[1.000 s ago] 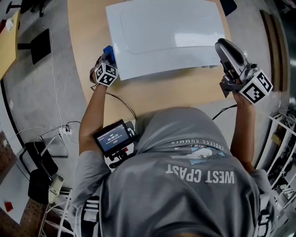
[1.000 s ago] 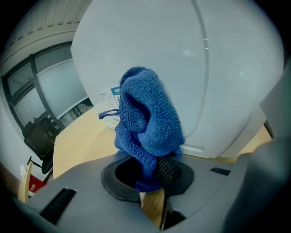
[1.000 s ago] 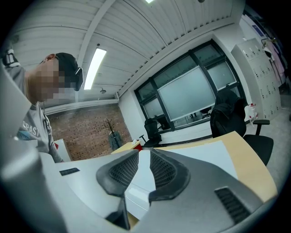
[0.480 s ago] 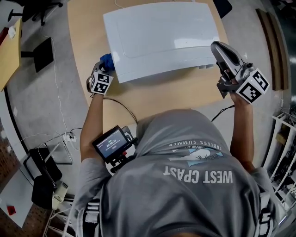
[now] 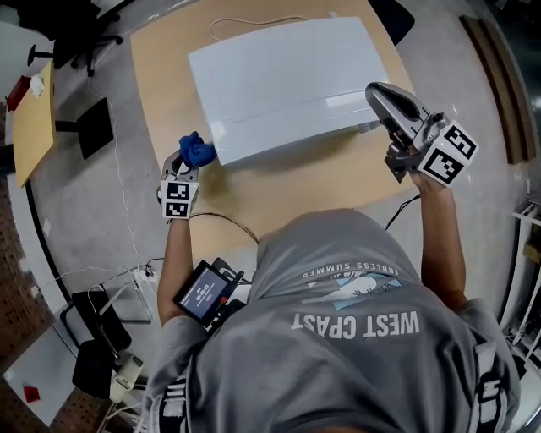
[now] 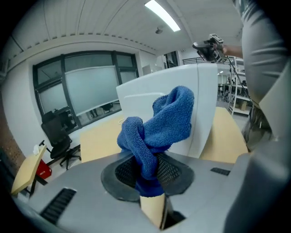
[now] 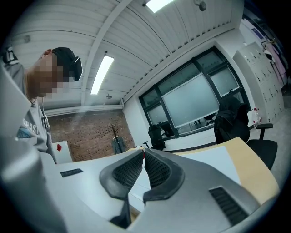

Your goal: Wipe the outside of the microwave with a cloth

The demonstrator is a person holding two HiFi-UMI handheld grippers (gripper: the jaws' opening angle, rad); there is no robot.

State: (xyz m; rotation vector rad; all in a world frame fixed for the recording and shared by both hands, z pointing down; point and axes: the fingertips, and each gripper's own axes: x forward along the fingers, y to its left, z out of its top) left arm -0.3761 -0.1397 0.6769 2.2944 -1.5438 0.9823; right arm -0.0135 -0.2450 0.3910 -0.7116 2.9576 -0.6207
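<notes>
The white microwave [image 5: 279,84] stands on the round wooden table [image 5: 313,182]. My left gripper [image 5: 193,161] is just off its near left corner, shut on a bunched blue cloth [image 5: 198,152]. In the left gripper view the cloth [image 6: 159,125] bulges out of the jaws, with the microwave's [image 6: 202,104] white side close behind it. My right gripper [image 5: 385,100] is at the microwave's near right corner. In the right gripper view its fingertips [image 7: 142,154] meet with nothing between them, and the white microwave top [image 7: 204,166] lies beyond.
A thin white cord [image 5: 245,24] lies on the table behind the microwave. A black cable [image 5: 221,216] crosses the table's near edge. A small screen device [image 5: 203,293] hangs at the person's chest. A yellow desk [image 5: 34,123] and a black chair [image 5: 59,30] stand at the left.
My left gripper has drawn back from the microwave's left side toward the person and lifted, with the cloth still in its jaws. The right gripper has stayed at the right corner.
</notes>
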